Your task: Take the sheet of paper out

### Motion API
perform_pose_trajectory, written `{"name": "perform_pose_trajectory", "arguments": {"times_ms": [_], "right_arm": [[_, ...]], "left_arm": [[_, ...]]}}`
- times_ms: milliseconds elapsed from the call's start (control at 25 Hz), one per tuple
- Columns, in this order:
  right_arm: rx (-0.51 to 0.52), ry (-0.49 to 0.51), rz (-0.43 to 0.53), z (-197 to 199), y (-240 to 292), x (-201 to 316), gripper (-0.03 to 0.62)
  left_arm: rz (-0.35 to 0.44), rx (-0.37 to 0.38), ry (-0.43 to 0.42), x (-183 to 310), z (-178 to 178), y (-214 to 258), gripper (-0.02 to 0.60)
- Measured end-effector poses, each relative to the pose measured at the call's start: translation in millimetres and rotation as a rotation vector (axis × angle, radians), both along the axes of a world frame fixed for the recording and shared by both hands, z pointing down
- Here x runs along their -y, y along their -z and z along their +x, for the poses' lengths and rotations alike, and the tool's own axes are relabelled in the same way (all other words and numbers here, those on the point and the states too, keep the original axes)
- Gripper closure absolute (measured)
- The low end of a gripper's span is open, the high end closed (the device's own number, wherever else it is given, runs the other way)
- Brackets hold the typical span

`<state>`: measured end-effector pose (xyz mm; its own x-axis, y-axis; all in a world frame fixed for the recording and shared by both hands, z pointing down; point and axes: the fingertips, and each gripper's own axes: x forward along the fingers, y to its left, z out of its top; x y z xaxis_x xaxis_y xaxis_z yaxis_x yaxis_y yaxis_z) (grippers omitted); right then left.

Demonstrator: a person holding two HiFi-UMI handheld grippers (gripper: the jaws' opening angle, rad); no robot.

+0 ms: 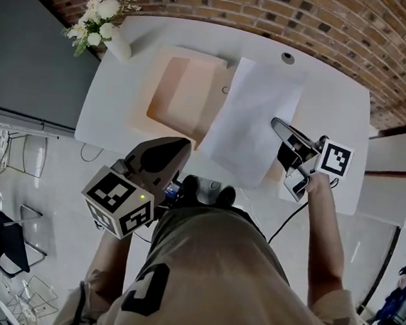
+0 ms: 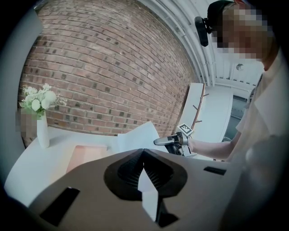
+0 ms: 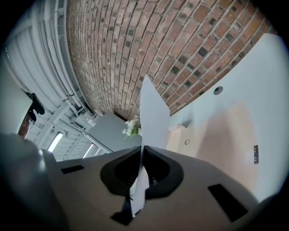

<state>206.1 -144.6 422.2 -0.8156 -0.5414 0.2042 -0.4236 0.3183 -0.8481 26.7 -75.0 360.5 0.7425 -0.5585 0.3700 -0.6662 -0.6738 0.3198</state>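
A white sheet of paper hangs lifted over the white table. My right gripper is shut on the sheet's right edge, and in the right gripper view the sheet stands up edge-on from the closed jaws. A peach paper folder lies flat on the table to the left of the sheet. My left gripper hovers near the table's front edge, just short of the sheet's lower left corner. Its jaws are shut and touch neither the sheet nor the folder.
A white vase of flowers stands at the table's back left corner. A round cable hole sits near the back edge. A brick wall runs behind the table. Wire chairs stand on the floor at the left.
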Motion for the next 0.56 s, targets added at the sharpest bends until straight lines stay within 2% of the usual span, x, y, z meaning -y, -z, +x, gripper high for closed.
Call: {"name": "perform_pose_trajectory", "arguments": {"times_ms": [560], "right_arm": [[-0.005, -0.009, -0.013, -2.2, -4.1, 4.0, 0.569]], "left_arm": [[-0.004, -0.008, -0.011, 7.5, -2.0, -3.1, 0.568]]}}
